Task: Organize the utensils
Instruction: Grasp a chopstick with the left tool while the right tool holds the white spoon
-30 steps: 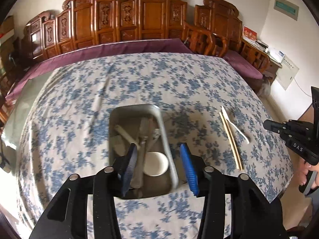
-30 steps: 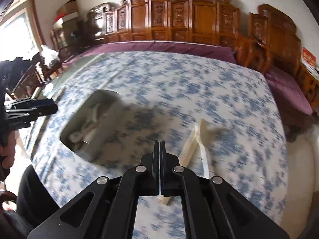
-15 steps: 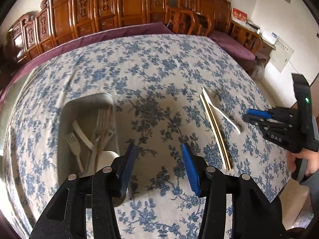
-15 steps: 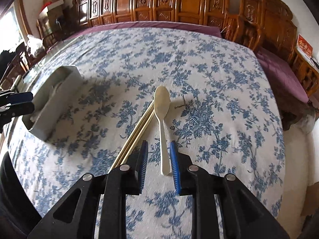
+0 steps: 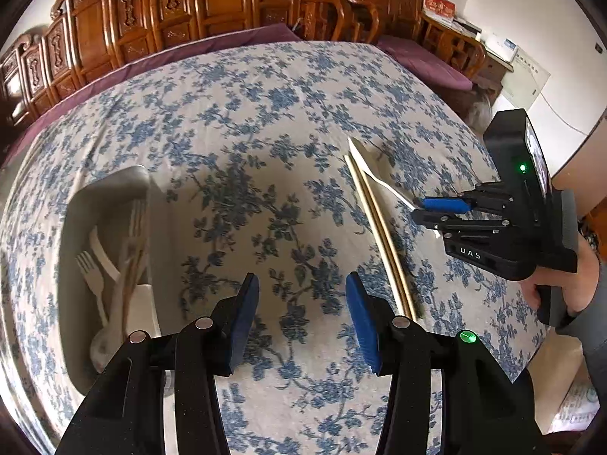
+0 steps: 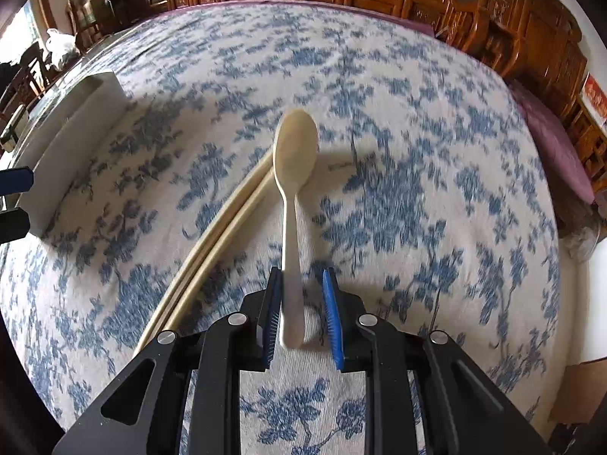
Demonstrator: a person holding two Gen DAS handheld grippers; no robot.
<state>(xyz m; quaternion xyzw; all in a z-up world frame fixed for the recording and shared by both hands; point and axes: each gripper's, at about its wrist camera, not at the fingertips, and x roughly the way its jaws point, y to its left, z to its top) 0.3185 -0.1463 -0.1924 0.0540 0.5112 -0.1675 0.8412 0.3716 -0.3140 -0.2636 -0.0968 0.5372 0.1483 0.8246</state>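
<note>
Closing the right tongs, now narrowly apart, squarely on the spoon handle, clear of the chopsticks; keeping the left tongs wide.

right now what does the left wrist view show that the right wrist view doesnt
Only the left wrist view looks into the tray, showing forks and other utensils inside, and the whole right gripper from outside. Only the right wrist view shows the spoon handle between that gripper's open pads. Both show the chopsticks on the tablecloth.
</note>
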